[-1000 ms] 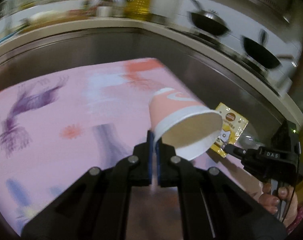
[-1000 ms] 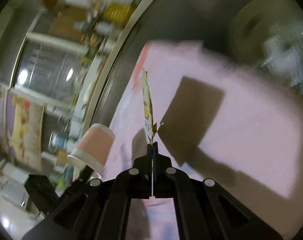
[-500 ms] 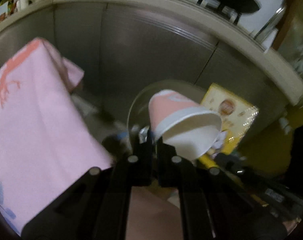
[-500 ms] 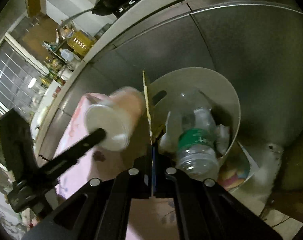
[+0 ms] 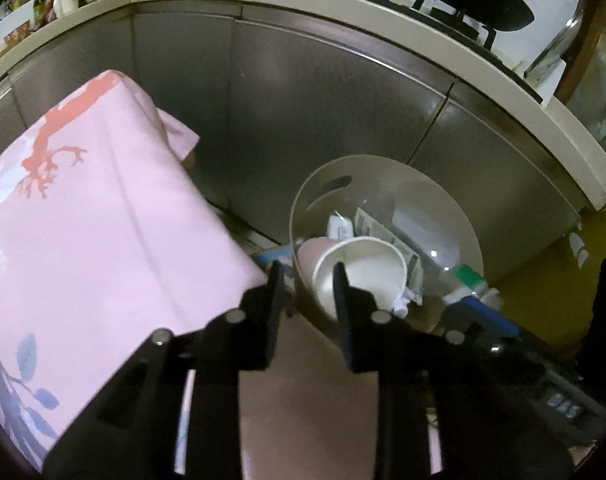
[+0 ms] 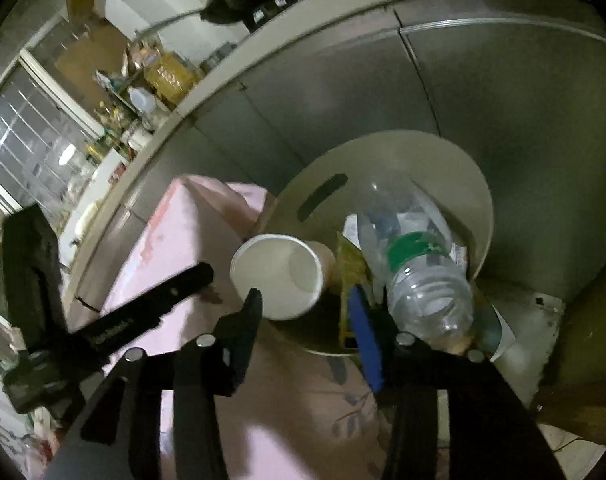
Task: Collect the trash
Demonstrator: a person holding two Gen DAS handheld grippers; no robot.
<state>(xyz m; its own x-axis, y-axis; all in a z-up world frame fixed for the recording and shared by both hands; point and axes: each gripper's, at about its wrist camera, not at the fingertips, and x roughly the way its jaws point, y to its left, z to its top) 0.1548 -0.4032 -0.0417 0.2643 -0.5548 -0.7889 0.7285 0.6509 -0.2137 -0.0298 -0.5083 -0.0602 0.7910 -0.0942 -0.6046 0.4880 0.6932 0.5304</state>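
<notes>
While a second ago the left gripper [image 5: 305, 280] pinched a paper cup [image 5: 357, 270] over the pink cloth [image 5: 95, 216], its wrist view now looks into the beige bin [image 5: 447, 184] off the cloth's right corner. Jaws are opening; the cup lies on its side at the bin's near rim, mouth toward the camera. One fingertip overlaps the cup's mouth in the picture, but no pad presses on it: released. A printed wrapper [image 5: 387, 236] and a clear bottle [image 5: 459, 268] lie deeper inside.

Right wrist view: the right gripper [image 6: 307, 304], which earlier clamped a yellow packet [image 6: 349, 264], is likewise opening over the same bin. The packet stands on edge just beyond the blue-padded finger [image 6: 365, 336], between cup and bottle; whether it touches that pad I cannot tell, but nothing is squeezed. The left tool's finger [image 6: 159, 300] crosses the cloth's edge at left.

Judgement: both pieces appear delivered. The cup sits high on the rim and could roll out.
</notes>
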